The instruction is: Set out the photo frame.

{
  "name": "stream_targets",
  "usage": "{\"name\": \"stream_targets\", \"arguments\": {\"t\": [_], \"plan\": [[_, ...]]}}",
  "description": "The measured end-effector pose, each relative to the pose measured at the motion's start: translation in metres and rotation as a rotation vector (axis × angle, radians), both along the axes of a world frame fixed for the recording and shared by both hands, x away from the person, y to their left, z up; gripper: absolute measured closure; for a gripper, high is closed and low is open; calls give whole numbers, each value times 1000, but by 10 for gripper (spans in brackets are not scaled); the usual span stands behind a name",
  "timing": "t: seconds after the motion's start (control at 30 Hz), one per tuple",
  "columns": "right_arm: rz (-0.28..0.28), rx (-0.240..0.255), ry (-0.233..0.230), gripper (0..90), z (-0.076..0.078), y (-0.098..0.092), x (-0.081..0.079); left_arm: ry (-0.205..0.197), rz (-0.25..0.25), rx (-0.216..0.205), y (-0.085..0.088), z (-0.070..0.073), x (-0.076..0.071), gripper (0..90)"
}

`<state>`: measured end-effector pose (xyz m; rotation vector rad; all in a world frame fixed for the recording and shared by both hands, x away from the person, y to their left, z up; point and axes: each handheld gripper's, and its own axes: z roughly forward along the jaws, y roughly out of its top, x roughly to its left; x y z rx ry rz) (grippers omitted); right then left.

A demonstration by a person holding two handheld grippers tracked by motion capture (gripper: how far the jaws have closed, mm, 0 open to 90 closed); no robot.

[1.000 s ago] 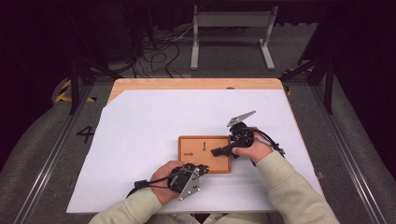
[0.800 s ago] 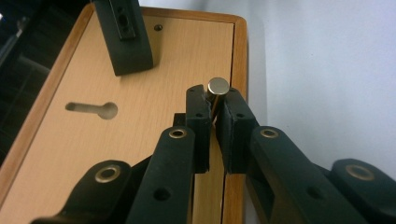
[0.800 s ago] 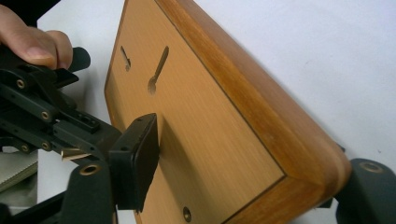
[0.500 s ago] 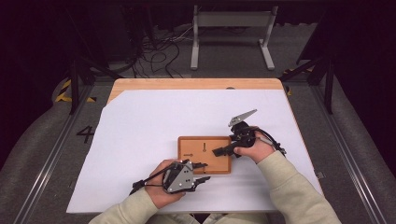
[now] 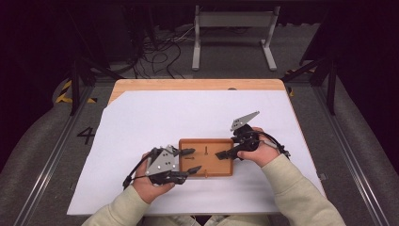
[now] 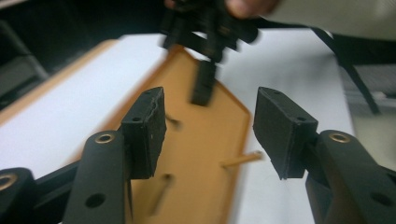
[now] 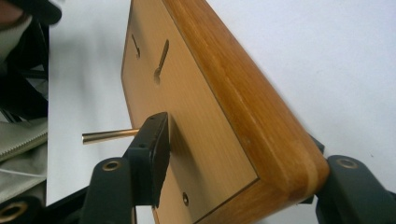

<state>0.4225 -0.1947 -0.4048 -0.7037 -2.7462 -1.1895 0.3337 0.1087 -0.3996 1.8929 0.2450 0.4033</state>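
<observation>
The right gripper (image 5: 221, 154) is clamped on the right edge of one wooden board (image 5: 207, 158), its jaws having just been closing on it. The left gripper (image 5: 190, 160) hangs over the board's left end, its jaws apart and just been opening, nothing between them. Three thin brass pegs (image 7: 109, 136) stand in the board, which lies on the white-covered bench (image 5: 141, 117).

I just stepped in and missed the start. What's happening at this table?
A person works on a small wooden board with thin pegs standing in it, on a white sheet. The right gripper has the board's right edge between its fingers and has been closing. The left gripper, just opening, is empty over the board's left end.
</observation>
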Motion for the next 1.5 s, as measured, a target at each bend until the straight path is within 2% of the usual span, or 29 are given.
{"name": "stream_targets", "arguments": {"t": [0.07,0.17,0.23,0.27,0.3,0.43,0.47,0.53,0.67,0.7,0.73,0.9,1.23,1.5], "plan": [[20,-20,-35,453,4,1,-5,-7,46,-34,11,4,5,434],[40,-46,-63,466,8,3,-9,-6,89,-60,21,7,9,428],[59,-62,-88,477,11,4,-13,1,128,-84,28,8,13,394],[59,-62,-88,477,11,4,-13,1,128,-84,28,8,13,389],[77,-72,-107,492,13,5,-17,8,140,-102,33,8,16,389],[98,-85,-134,510,16,6,-22,12,167,-110,39,7,19,389],[123,-101,-163,534,18,7,-26,16,181,-122,44,6,22,388],[146,-108,-183,556,21,8,-31,21,197,-121,49,4,25,384],[198,-132,-231,597,25,9,-43,53,241,-139,62,-1,33,381],[198,-132,-231,597,25,9,-43,53,241,-139,62,-1,33,380],[220,-146,-262,612,26,10,-49,72,255,-143,66,-4,36,381],[257,-144,-301,656,26,8,-63,89,260,-125,67,-10,39,380],[282,-169,-372,673,26,8,-80,132,277,-98,70,-20,46,376],[311,-187,-371,628,24,8,-95,151,277,-81,68,-25,49,372]]}}
